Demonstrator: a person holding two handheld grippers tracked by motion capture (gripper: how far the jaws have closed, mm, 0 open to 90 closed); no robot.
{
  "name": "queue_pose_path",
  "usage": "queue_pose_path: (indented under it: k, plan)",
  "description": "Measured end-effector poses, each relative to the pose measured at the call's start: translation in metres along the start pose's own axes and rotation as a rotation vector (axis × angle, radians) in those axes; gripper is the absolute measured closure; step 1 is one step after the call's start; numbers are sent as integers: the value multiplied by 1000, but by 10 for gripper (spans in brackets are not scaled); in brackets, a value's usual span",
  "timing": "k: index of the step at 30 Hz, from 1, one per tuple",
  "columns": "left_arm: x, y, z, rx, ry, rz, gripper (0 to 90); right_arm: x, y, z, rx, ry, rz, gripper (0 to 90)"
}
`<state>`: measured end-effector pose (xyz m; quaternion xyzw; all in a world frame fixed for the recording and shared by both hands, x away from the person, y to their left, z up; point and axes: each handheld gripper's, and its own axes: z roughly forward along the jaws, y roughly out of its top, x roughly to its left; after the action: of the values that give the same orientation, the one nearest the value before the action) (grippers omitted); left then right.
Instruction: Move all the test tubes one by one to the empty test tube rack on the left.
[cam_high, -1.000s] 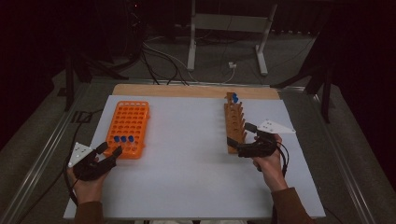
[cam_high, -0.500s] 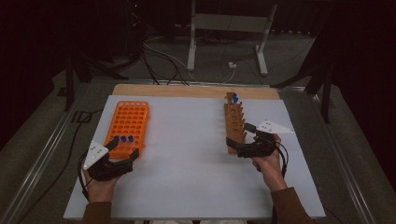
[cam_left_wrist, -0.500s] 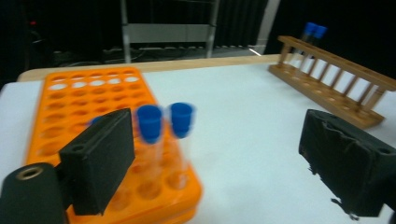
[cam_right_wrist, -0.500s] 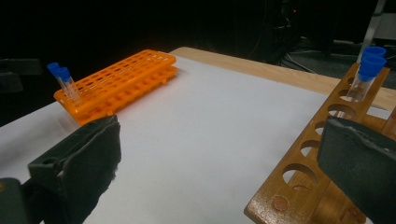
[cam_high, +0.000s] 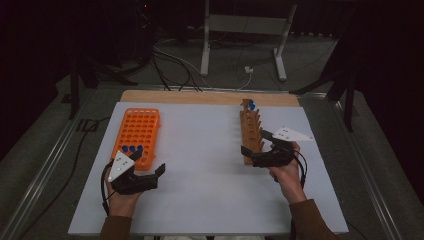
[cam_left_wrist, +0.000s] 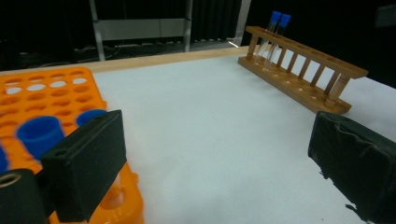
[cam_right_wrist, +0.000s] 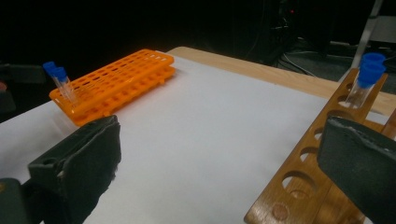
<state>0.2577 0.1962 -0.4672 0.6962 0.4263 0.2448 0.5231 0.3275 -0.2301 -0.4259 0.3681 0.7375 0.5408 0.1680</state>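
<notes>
The orange rack lies on the left of the white desk, its long side running near to far. Blue-capped tubes stand in its near row. The left tool sits just near and right of that near end, over bare desk, with nothing between its jaws; they have just been opening and now stand wide apart. In the left gripper view the left tool has one pad right beside the rack's near corner, where the blue caps show just behind it.

Across the desk on the right, the wooden rack also runs near to far, with two blue-capped tubes at its far end. The right tool rests at this rack's near end, jaws apart on either side of it. In the right gripper view the right tool has one pad lying over the rack's near holes, the other over bare desk, and the tubes stand well beyond.
</notes>
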Motion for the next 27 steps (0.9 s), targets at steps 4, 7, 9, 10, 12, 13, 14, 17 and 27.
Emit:
queue_pose_path:
  k: [4, 7, 9, 10, 12, 13, 14, 17, 27]
  plan:
    - [-4, -2, 5, 16, -13, 2, 30, -2, 7, 2, -4, -12, -8, 0]
    - [-6, -4, 8, 21, -24, 1, 19, -5, 13, 7, 5, -30, -7, 0]
    - [-8, -5, 10, 27, -26, 4, 14, -9, 17, 11, 12, -48, -12, 0]
    - [-9, -5, 11, 28, -25, 5, 11, -12, 19, 13, 15, -53, -8, 0]
    - [-9, -5, 11, 27, -25, 6, 8, -17, 23, 18, 20, -76, -5, 0]
    - [-9, -5, 11, 28, -23, 5, 8, -20, 25, 20, 22, -84, -2, 0]
    - [-9, -6, 11, 28, -20, 5, 8, -24, 28, 22, 27, -91, 5, 0]
    - [-9, -6, 12, 32, -16, 12, 8, -33, 37, 29, 35, -116, 14, 0]
    - [-12, -8, 15, 48, -22, 30, 8, -68, 53, 60, 79, -216, 42, 122]
